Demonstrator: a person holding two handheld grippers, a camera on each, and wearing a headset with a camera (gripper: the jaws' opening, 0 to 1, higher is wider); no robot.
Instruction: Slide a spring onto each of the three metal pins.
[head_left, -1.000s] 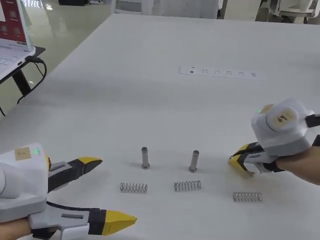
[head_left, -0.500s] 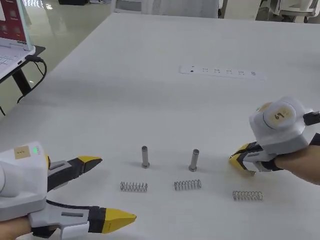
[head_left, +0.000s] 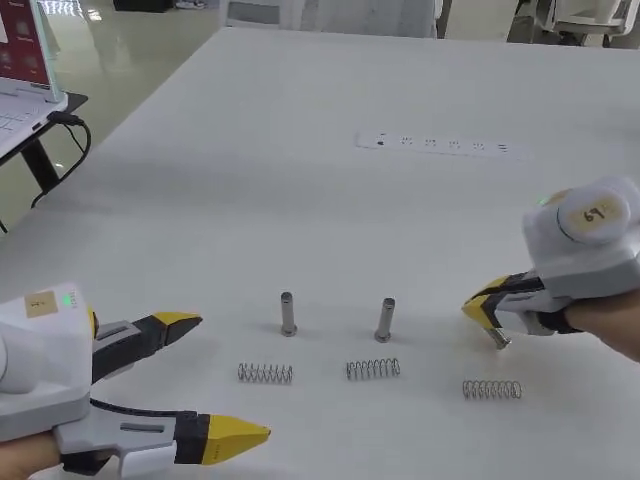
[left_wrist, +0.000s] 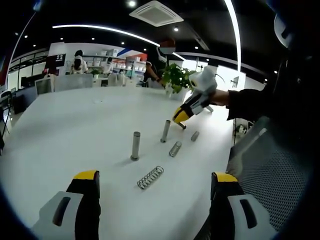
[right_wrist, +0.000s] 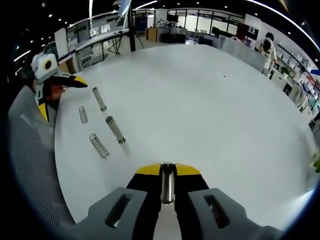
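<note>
Two metal pins (head_left: 288, 313) (head_left: 385, 319) stand upright on the white table (head_left: 330, 220). In front of them lie three springs (head_left: 266, 373) (head_left: 373, 369) (head_left: 492, 389) in a row. My right gripper (head_left: 488, 308) is shut on a third pin (head_left: 499, 340), held tilted just above the table, right of the standing pins. That pin (right_wrist: 167, 187) shows clamped between the right gripper's jaws. My left gripper (head_left: 212, 378) hovers open at the lower left, its jaws wide apart, facing the nearest spring (left_wrist: 150, 177) and nearest pin (left_wrist: 135, 145).
A flush power strip (head_left: 440, 145) sits in the table further back. A laptop (head_left: 20, 70) on a stand is off the table's left edge. Other people and a plant (left_wrist: 175, 75) are far beyond the table.
My right gripper has drifted slightly right and up and rolled a little, still holding the pin. The left gripper, standing pins and springs have stayed put.
</note>
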